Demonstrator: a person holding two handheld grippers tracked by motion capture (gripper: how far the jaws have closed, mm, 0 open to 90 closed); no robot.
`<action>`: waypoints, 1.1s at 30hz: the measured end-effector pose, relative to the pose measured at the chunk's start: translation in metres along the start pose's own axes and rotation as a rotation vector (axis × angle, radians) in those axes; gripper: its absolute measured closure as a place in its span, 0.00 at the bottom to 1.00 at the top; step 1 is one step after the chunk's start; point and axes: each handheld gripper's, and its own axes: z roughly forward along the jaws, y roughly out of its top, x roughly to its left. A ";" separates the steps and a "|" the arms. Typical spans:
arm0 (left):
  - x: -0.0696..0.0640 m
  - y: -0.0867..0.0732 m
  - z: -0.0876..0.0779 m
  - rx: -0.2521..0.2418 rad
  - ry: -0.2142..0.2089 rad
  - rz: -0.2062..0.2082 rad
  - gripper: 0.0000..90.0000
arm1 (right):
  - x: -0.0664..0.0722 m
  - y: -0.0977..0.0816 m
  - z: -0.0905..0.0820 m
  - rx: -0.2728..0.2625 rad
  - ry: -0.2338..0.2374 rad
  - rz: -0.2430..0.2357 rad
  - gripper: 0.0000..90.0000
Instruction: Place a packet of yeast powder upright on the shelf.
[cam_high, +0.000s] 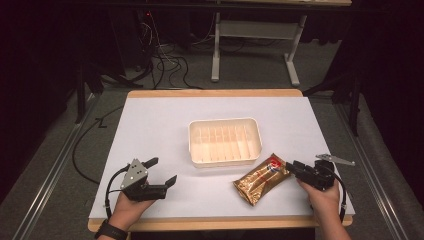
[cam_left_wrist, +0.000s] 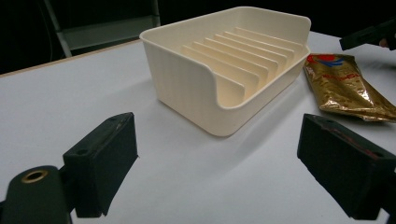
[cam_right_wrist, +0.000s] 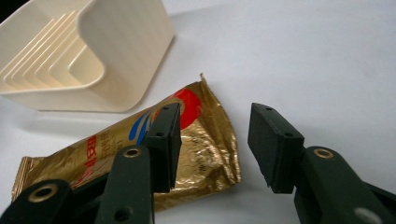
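A gold foil packet (cam_high: 261, 179) with a red and blue logo lies flat on the white table, just in front of the right end of a cream ribbed tray (cam_high: 225, 121). My right gripper (cam_high: 291, 167) is at the packet's right end, open. In the right gripper view (cam_right_wrist: 212, 116) one jaw hovers over the packet (cam_right_wrist: 205, 140) and the other stands past its torn edge, neither pressing. My left gripper (cam_high: 162, 170) rests open at the front left with nothing between its jaws. In the left gripper view (cam_left_wrist: 219, 154) it faces the tray (cam_left_wrist: 187, 88) and the packet (cam_left_wrist: 345, 86).
The white tabletop (cam_high: 150, 125) has a wooden edge all round. Beyond the far edge are a grey desk frame (cam_high: 255, 30) and loose cables (cam_high: 165, 65) on the floor. The tray (cam_right_wrist: 126, 60) has several slots, all bare.
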 end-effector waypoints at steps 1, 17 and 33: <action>0.000 0.000 0.001 0.002 -0.001 -0.002 0.14 | -0.005 -0.001 0.000 0.003 0.009 0.031 0.60; -0.003 0.000 0.001 0.012 -0.013 0.009 0.14 | -0.025 -0.012 0.003 0.036 0.114 0.280 0.51; -0.006 -0.001 0.003 0.022 -0.014 0.026 0.14 | -0.024 -0.017 0.013 0.069 0.224 0.356 0.68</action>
